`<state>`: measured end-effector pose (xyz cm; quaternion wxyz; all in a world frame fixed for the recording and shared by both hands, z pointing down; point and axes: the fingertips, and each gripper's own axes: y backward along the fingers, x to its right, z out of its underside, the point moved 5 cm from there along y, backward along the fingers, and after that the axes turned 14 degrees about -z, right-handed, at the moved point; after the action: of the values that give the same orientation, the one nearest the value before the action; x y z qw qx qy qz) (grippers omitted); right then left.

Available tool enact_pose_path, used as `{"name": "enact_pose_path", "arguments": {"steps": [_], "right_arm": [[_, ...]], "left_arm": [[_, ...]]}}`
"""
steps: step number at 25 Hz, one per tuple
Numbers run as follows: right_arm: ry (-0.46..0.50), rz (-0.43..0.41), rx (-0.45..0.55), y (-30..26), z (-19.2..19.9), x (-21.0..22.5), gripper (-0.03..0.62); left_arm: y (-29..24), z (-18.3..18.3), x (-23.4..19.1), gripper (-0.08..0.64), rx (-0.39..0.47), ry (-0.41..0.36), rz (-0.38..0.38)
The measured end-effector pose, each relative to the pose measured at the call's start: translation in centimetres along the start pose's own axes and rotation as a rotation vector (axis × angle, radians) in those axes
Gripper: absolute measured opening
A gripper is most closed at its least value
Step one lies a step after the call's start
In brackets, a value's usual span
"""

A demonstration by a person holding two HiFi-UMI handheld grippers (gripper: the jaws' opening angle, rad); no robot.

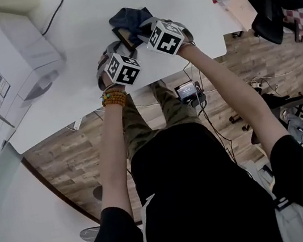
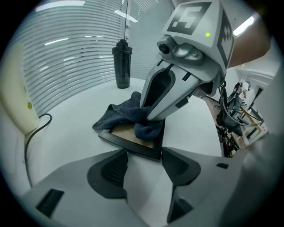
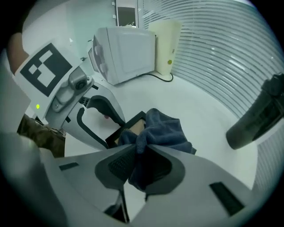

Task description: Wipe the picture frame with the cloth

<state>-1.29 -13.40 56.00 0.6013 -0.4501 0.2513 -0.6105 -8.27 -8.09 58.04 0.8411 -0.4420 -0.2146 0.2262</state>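
Observation:
A black picture frame (image 2: pixel 131 142) with a tan face lies flat on the white table (image 1: pixel 88 19). A dark blue cloth (image 2: pixel 125 113) is draped over its far part. My right gripper (image 3: pixel 140 155) is shut on a bunched fold of the cloth (image 3: pixel 164 131) and holds it down on the frame (image 3: pixel 131 123). My left gripper (image 2: pixel 144 155) is open, its fingertips at the frame's near edge, with bare table showing between the jaws. In the head view both grippers meet at the frame (image 1: pixel 124 36), the left gripper (image 1: pixel 118 49) nearer me and the right gripper (image 1: pixel 140 31) over the cloth (image 1: pixel 126 17).
A white boxy machine (image 1: pixel 15 60) stands at the table's left with a black cable (image 1: pixel 56 10) behind it. A dark bottle (image 2: pixel 122 64) stands further back by the blinds. The table's front edge (image 1: pixel 134 89) runs just under my hands. A cluttered chair (image 1: pixel 273 5) is at the right.

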Motion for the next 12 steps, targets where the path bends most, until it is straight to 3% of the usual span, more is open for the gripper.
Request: {"name": "enact_pose_path", "arguments": {"steps": [6, 8, 10, 12], "right_arm": [[-0.037, -0.131, 0.076, -2.4, -2.7, -1.9, 0.060], [-0.101, -0.245, 0.154, -2.7, -3.0, -2.0, 0.060], [-0.188, -0.413, 0.327, -0.8, -3.5, -1.8, 0.061], [-0.311, -0.535, 0.618, 3.4, -4.4, -0.5, 0.063]], "left_arm": [[-0.1, 0.0, 0.0, 0.250, -0.013, 0.000, -0.002], [0.0, -0.1, 0.0, 0.250, -0.022, 0.000, -0.004], [0.0, -0.2, 0.2, 0.250, -0.027, -0.004, -0.004], [0.0, -0.2, 0.2, 0.250, -0.028, -0.009, 0.000]]}}
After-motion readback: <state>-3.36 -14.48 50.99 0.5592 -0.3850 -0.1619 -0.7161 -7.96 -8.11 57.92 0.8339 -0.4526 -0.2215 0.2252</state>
